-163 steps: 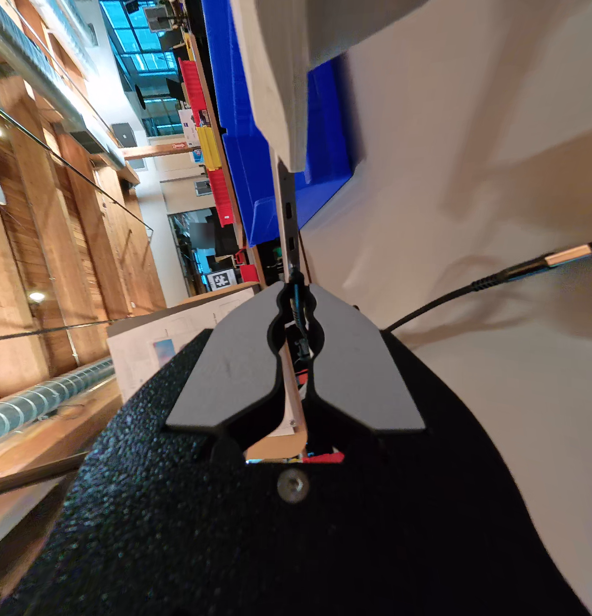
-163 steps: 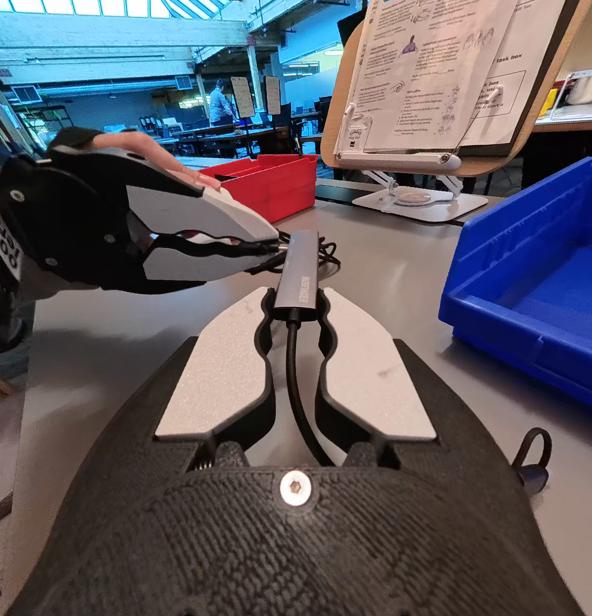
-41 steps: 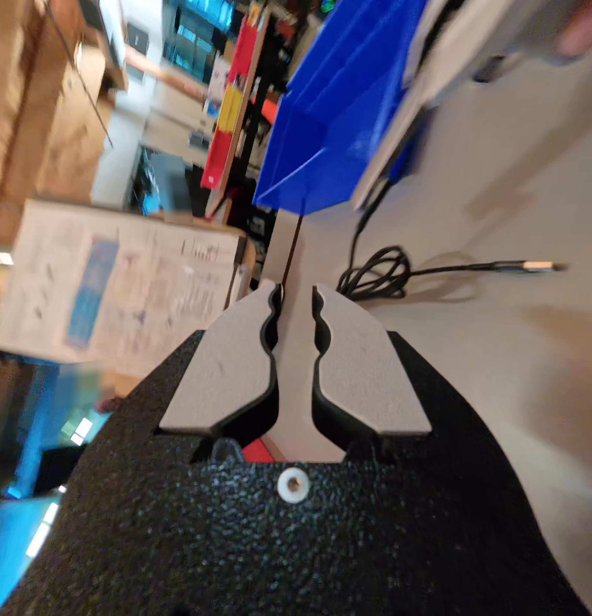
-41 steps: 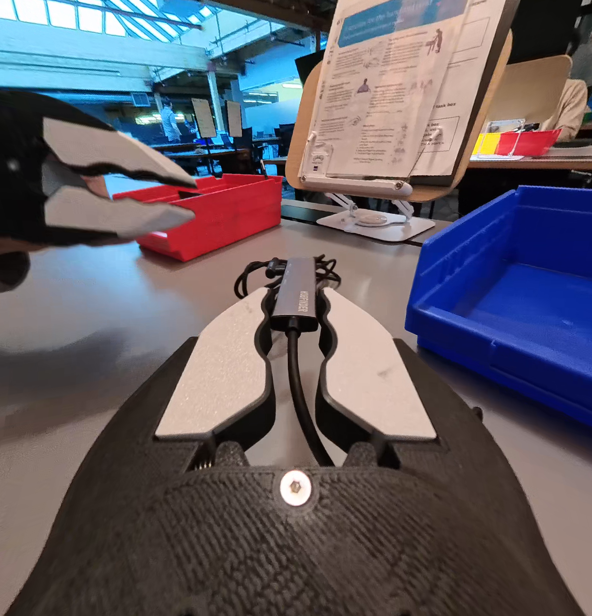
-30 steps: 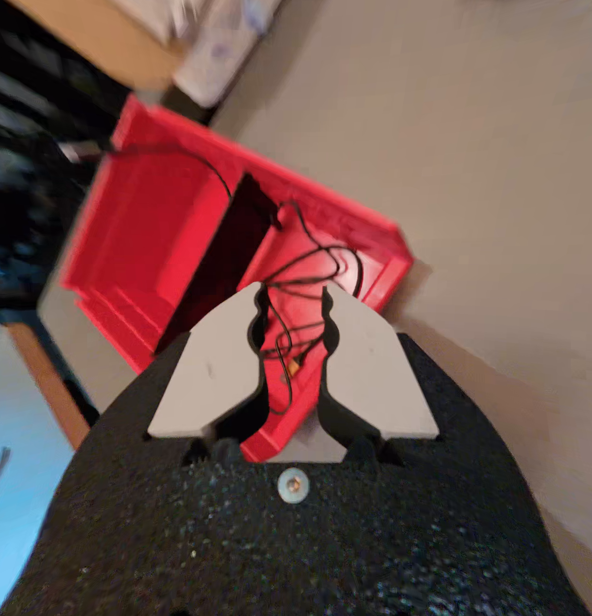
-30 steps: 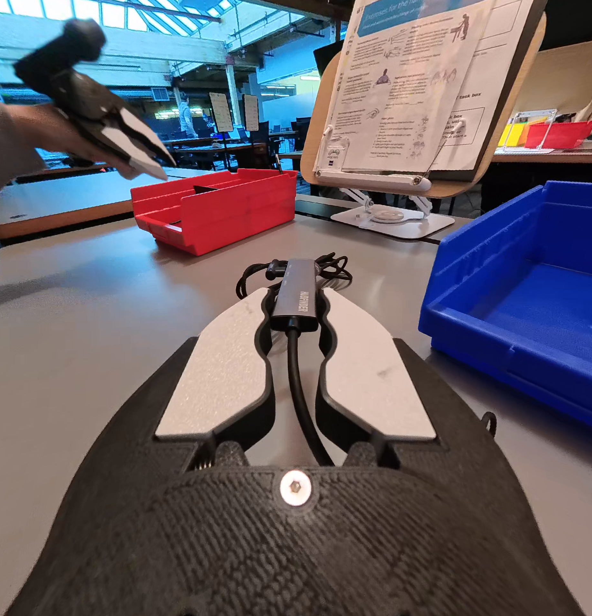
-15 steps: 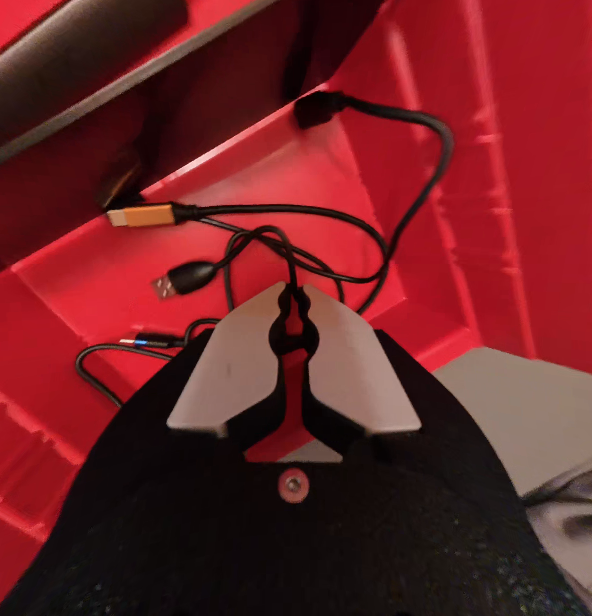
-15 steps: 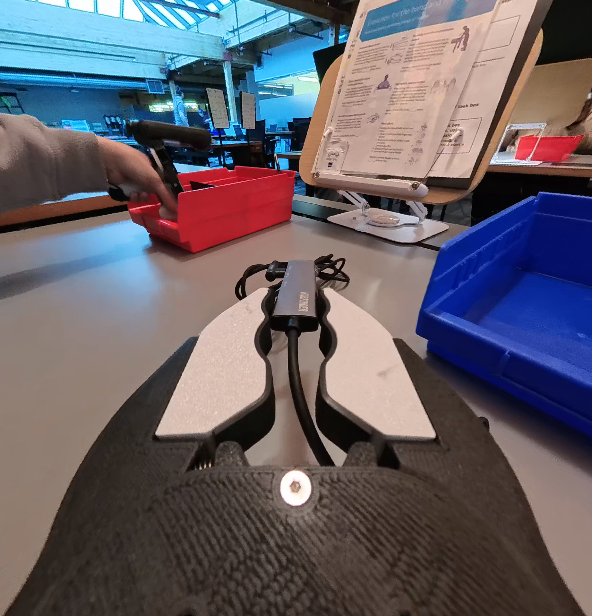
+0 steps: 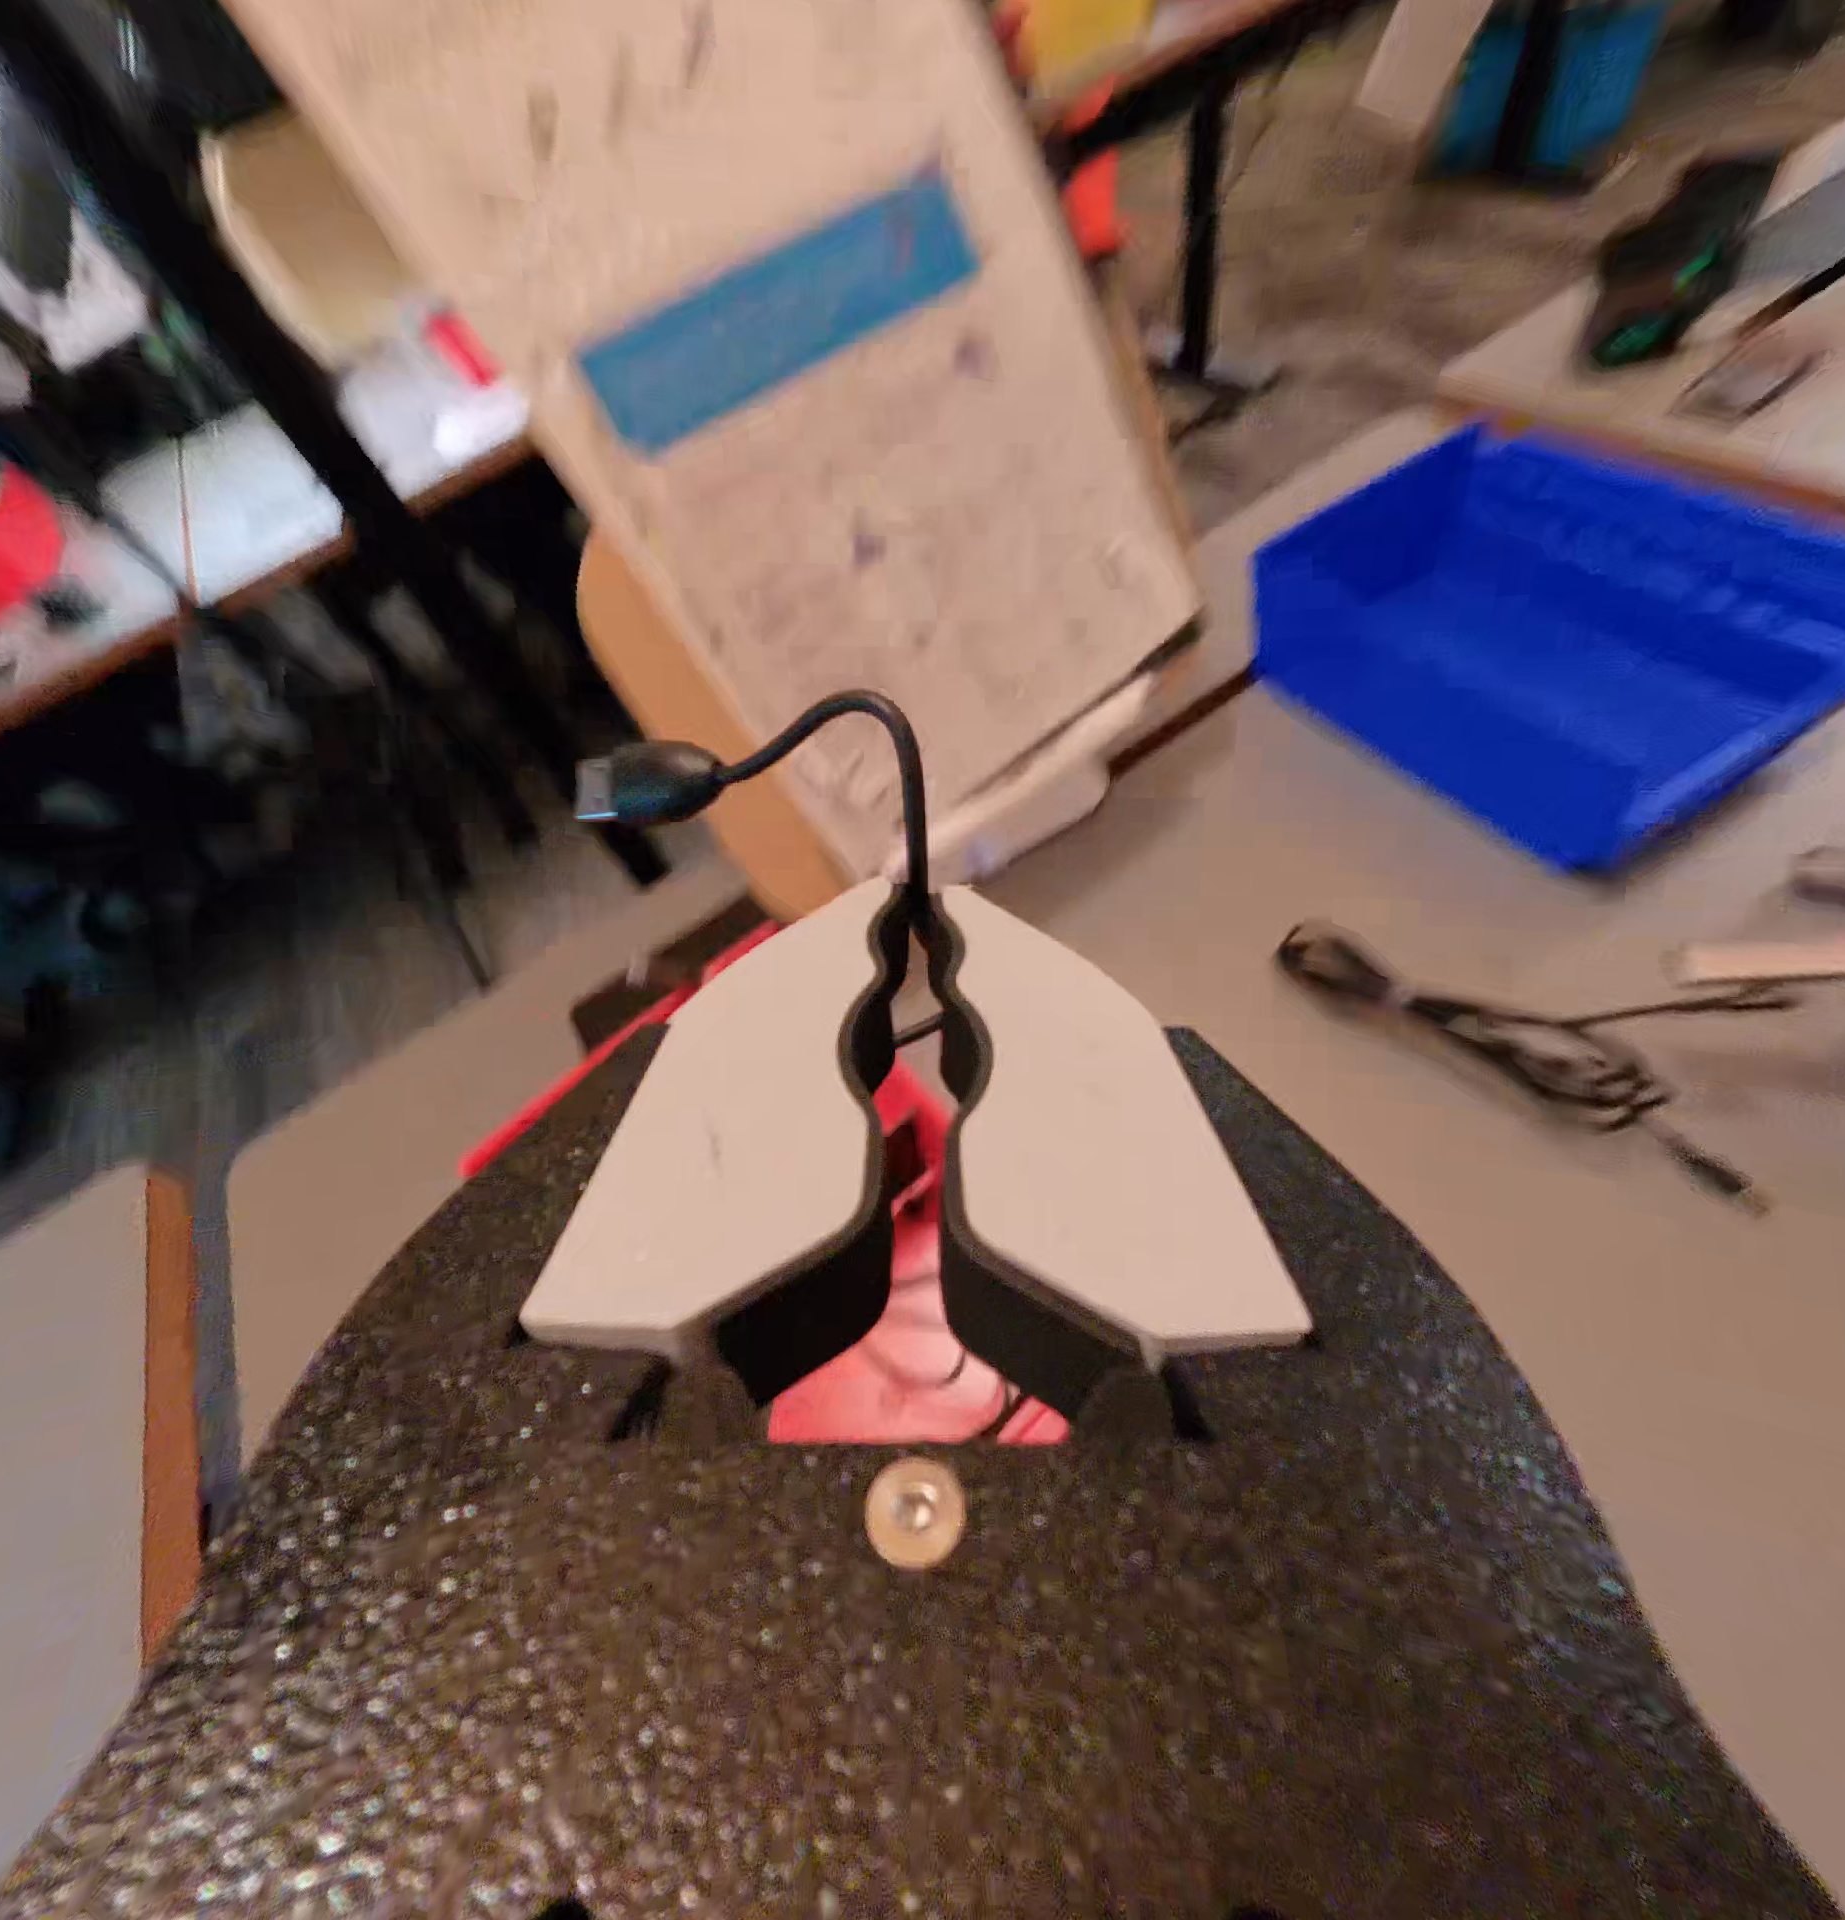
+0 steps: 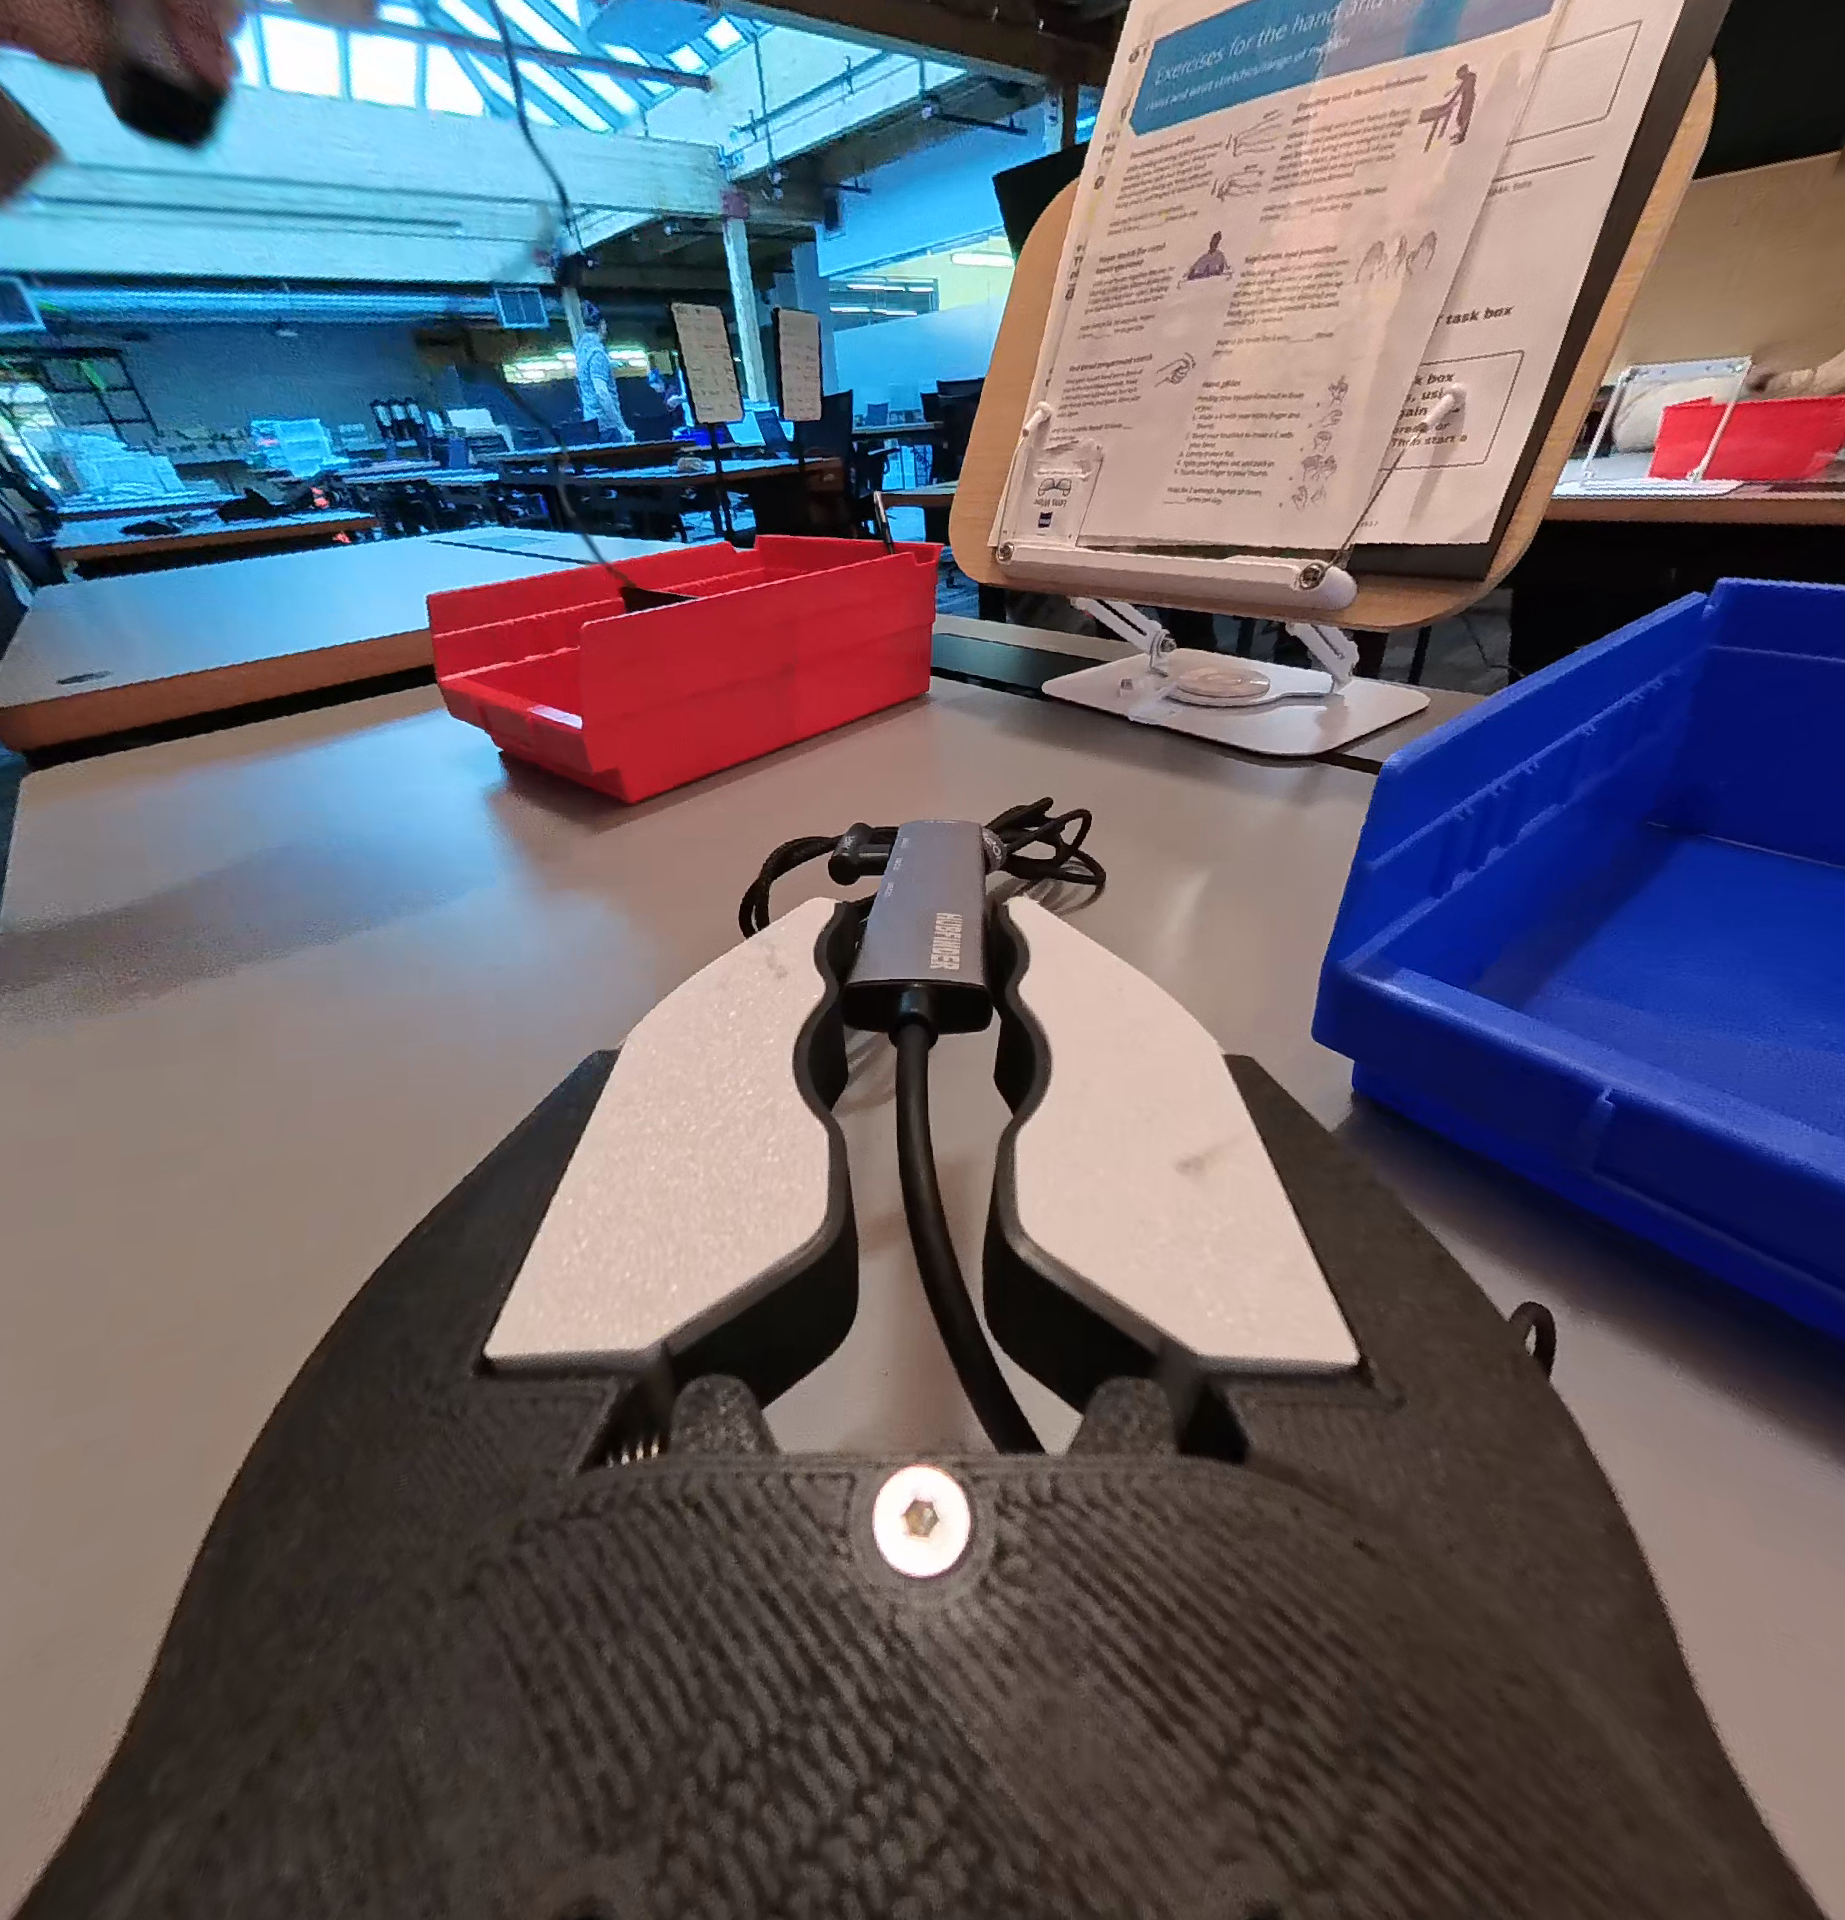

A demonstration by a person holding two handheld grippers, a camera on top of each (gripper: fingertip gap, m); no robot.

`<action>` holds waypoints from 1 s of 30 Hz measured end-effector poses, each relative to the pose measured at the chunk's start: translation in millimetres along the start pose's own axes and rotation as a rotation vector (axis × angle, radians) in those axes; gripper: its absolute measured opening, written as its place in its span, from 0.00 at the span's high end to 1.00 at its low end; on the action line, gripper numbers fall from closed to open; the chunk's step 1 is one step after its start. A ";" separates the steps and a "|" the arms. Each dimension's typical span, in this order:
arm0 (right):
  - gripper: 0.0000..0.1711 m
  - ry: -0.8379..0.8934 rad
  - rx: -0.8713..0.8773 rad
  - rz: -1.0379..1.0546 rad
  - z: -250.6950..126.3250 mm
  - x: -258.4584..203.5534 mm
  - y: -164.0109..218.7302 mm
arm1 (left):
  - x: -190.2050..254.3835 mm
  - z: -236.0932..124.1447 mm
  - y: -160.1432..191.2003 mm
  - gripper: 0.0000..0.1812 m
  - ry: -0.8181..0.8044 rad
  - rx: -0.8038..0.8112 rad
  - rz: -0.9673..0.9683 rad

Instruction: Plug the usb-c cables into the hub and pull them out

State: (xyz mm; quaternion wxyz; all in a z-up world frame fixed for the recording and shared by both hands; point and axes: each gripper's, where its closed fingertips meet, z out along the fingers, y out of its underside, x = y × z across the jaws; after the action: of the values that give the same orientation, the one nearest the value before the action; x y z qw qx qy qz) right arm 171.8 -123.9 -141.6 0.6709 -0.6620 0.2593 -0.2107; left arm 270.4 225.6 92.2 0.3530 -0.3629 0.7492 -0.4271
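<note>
My left gripper (image 9: 913, 899) is shut on a thin black cable (image 9: 902, 769) and holds it high above the red bin (image 9: 918, 1382). The cable's plug (image 9: 643, 784) curls up and to the left of the fingertips. In the right wrist view the left gripper (image 10: 159, 94) is blurred at the top left, and the cable (image 10: 554, 312) hangs from it down into the red bin (image 10: 689, 644). My right gripper (image 10: 918, 914) is shut on the grey hub (image 10: 923, 935) on the table. The hub's own lead (image 10: 928, 1195) runs back between the fingers.
A bundle of black cables (image 10: 1043, 842) lies behind the hub and also shows blurred in the left wrist view (image 9: 1469, 1029). A blue bin (image 10: 1624, 935) stands at the right. A document stand with printed sheets (image 10: 1292, 312) stands at the back of the grey table (image 10: 274, 987). About 45 cm separates my left fingertips from my right.
My left gripper dipped into the red bin, shut on a black cable and lifted it high above the bin. My right gripper has stayed still on the hub.
</note>
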 end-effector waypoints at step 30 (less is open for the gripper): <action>0.86 -0.021 0.046 0.019 -4.4 -0.3 -5.5 | 85.9 -26.2 -19.6 0.99 0.079 0.161 0.138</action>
State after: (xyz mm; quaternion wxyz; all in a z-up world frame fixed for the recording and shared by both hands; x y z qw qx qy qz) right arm 169.1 -127.4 -136.0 0.6905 -0.6462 0.2537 -0.2031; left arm 211.3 155.7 101.0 0.3798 -0.2635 0.7490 -0.4746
